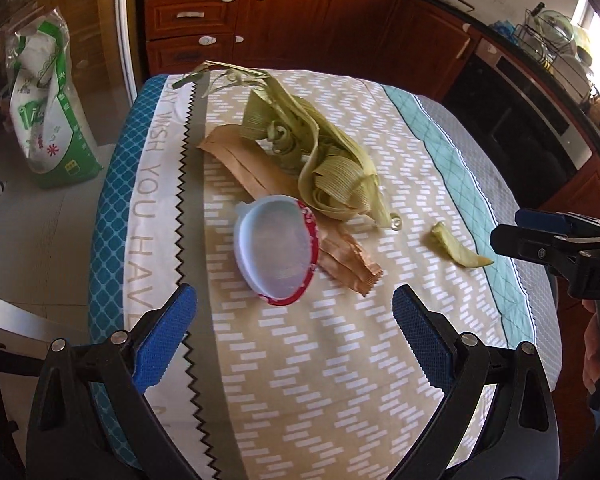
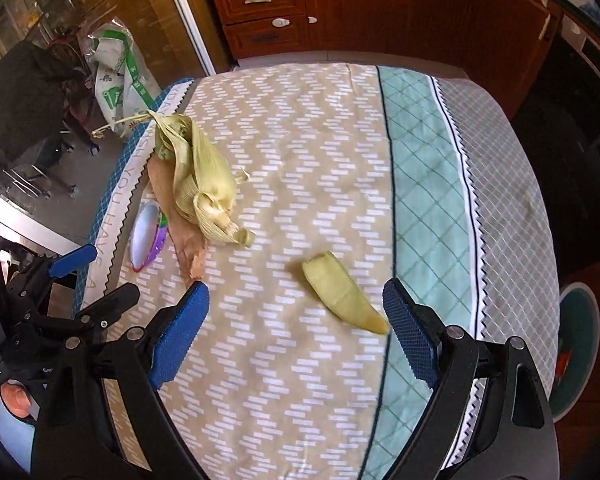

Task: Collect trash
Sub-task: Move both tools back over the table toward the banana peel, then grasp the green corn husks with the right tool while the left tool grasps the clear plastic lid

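Observation:
A pile of green corn husks (image 1: 320, 152) lies on a brown paper wrapper (image 1: 260, 172) on the cloth-covered table (image 1: 340, 360). A clear plastic lid with a red rim (image 1: 274, 248) rests against the wrapper. A small loose husk piece (image 1: 458, 246) lies to the right. My left gripper (image 1: 294, 336) is open and empty, just short of the lid. My right gripper (image 2: 296, 328) is open and empty, with the husk piece (image 2: 342, 294) between its fingers near the right pad. The husk pile (image 2: 202, 182), the lid (image 2: 146, 236) and the left gripper (image 2: 84, 276) show at the left in the right wrist view.
Brown kitchen cabinets (image 1: 284, 12) stand behind the table. A white and green bag (image 1: 48, 104) sits on the floor at the left by a glass door. An oven (image 1: 532, 120) and a dish rack (image 1: 548, 36) are at the right. The right gripper (image 1: 556, 240) shows at the right edge.

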`<state>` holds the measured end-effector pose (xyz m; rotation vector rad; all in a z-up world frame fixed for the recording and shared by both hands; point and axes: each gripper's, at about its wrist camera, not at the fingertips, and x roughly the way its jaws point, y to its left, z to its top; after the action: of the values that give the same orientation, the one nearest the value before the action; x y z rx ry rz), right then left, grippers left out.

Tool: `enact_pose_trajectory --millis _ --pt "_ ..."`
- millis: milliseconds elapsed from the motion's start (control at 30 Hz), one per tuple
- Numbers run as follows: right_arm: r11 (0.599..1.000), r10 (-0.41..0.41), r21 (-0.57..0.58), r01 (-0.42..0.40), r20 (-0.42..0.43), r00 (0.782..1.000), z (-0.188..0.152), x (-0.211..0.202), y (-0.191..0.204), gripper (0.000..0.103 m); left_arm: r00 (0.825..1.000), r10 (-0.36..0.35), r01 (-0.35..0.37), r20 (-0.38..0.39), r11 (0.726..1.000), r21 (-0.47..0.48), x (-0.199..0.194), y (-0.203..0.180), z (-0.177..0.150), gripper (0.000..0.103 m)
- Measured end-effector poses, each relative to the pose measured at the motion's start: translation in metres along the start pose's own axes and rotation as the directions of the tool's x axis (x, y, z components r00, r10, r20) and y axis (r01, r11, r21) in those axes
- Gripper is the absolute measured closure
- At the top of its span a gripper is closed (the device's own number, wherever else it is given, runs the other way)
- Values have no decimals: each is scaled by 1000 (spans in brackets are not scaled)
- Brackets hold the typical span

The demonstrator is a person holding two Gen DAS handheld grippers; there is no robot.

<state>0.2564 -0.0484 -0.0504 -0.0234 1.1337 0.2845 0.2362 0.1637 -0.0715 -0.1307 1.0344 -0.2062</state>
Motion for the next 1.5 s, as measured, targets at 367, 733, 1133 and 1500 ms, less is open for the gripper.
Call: enact_pose_trajectory --millis 367,733,1133,1500 --pt "995 72 -65 -73 -14 997 46 48 43 21 998 -57 56 -6 998 -34 13 27 5 5" --pt "990 117 -70 -123 -80 990 65 98 58 34 998 -55 55 -30 998 -3 29 31 9 5" --pt "988 144 -52 -146 -41 989 63 96 52 65 995 -91 91 -35 996 -16 39 31 13 5" --pt "995 100 -13 -100 6 995 50 60 11 65 995 -92 92 -50 996 -2 51 12 22 24"
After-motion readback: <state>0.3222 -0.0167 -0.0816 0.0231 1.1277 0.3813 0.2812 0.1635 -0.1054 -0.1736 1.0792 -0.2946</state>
